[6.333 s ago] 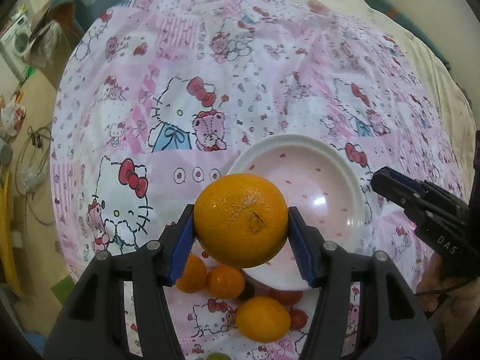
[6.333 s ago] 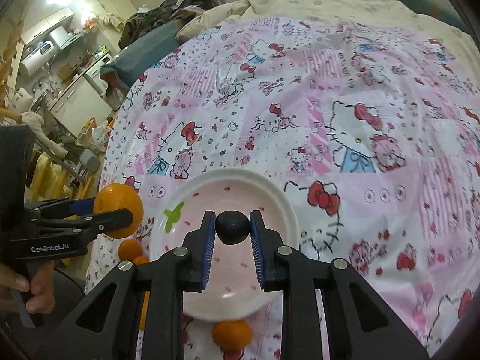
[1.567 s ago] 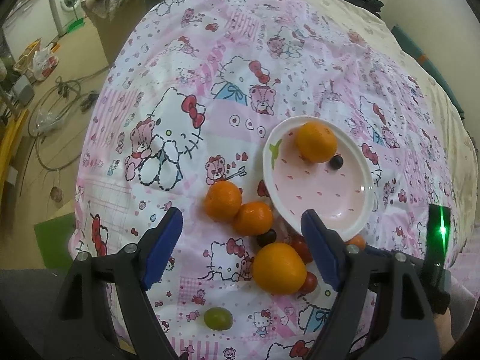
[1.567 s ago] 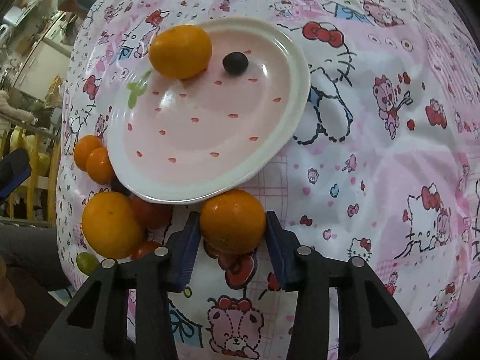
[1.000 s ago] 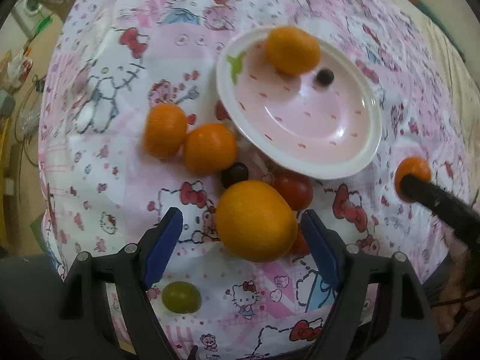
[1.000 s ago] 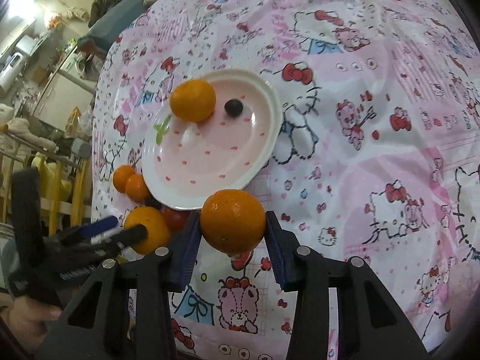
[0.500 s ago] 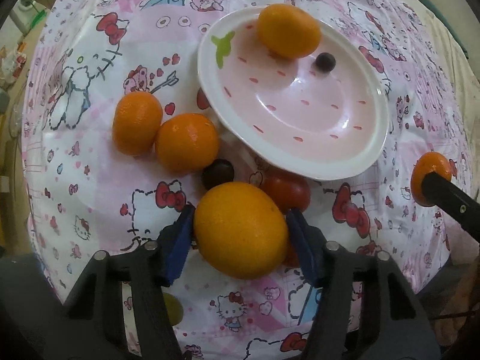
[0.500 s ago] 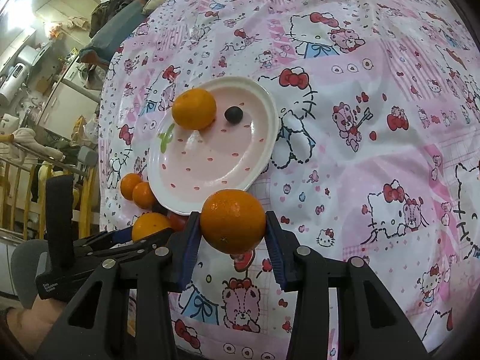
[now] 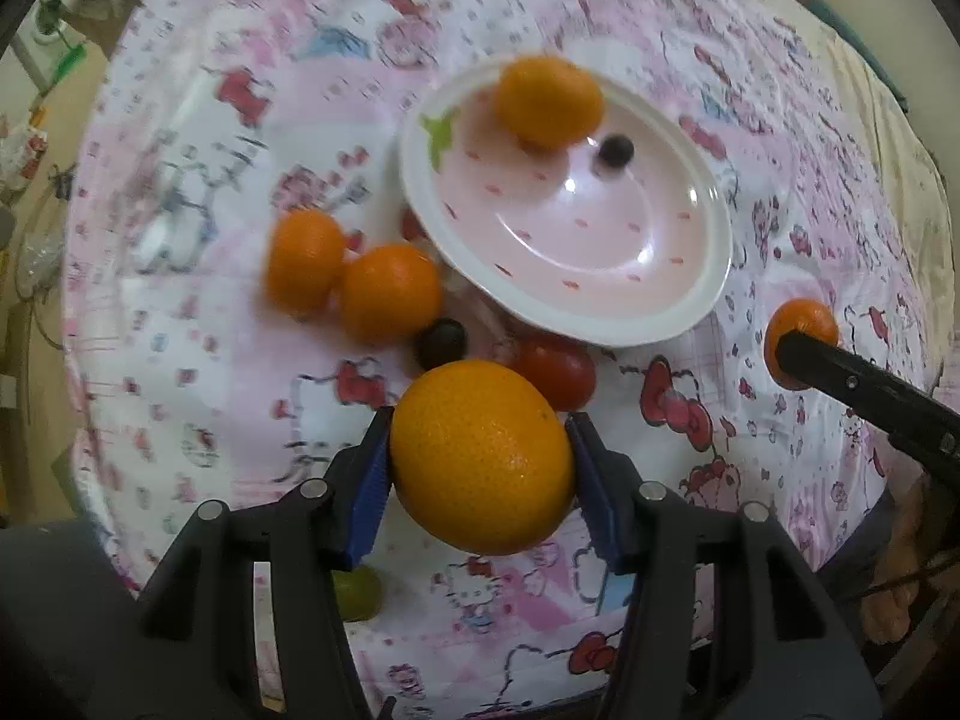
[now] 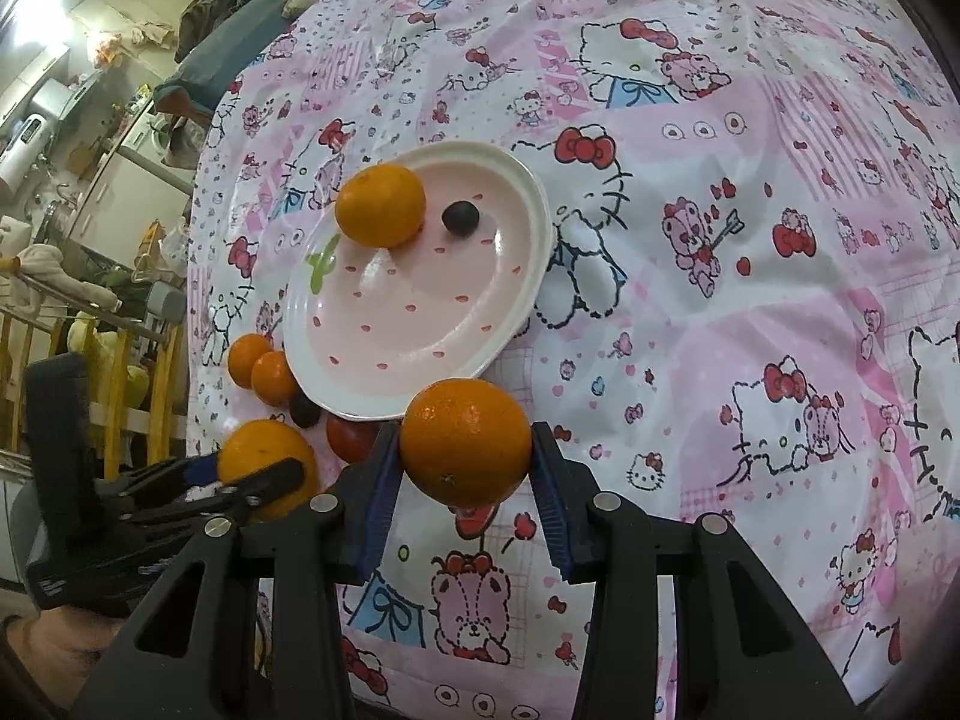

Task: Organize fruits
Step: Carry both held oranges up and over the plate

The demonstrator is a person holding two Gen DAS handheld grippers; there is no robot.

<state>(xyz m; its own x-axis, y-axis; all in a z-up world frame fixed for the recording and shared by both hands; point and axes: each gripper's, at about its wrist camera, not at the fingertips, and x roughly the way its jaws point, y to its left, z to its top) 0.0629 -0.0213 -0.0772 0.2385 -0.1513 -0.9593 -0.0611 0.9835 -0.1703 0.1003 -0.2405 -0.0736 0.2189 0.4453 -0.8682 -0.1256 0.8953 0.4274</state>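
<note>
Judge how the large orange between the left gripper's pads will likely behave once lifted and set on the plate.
The large orange looks round and firm, so it probably holds shape between the closing pads. Its rounded sides may let it slip. On the shallow plate it would likely roll inward.

Light: even, soft indoor, fairly bright in both views; colours a bit washed in left wrist view.
Source: bright patch at far upper-left corner of right wrist view, well away from the jaws.
Glare: small white spots on plate [image 9: 708,276] inside, ahead of left jaws; faint sheen on plate in right view too.
Shadows: weak, soft, just under fruit.
Blur: left view smeared w/ motion ahead of the jaws, cloth print [image 9: 180,210] & two small oranges [image 9: 354,282] streaky; big orange [image 9: 480,462] btwn jaws sharp. Right view sharp throughout.
Distortion: strong fisheye, cloth bulges, black corners.
</note>
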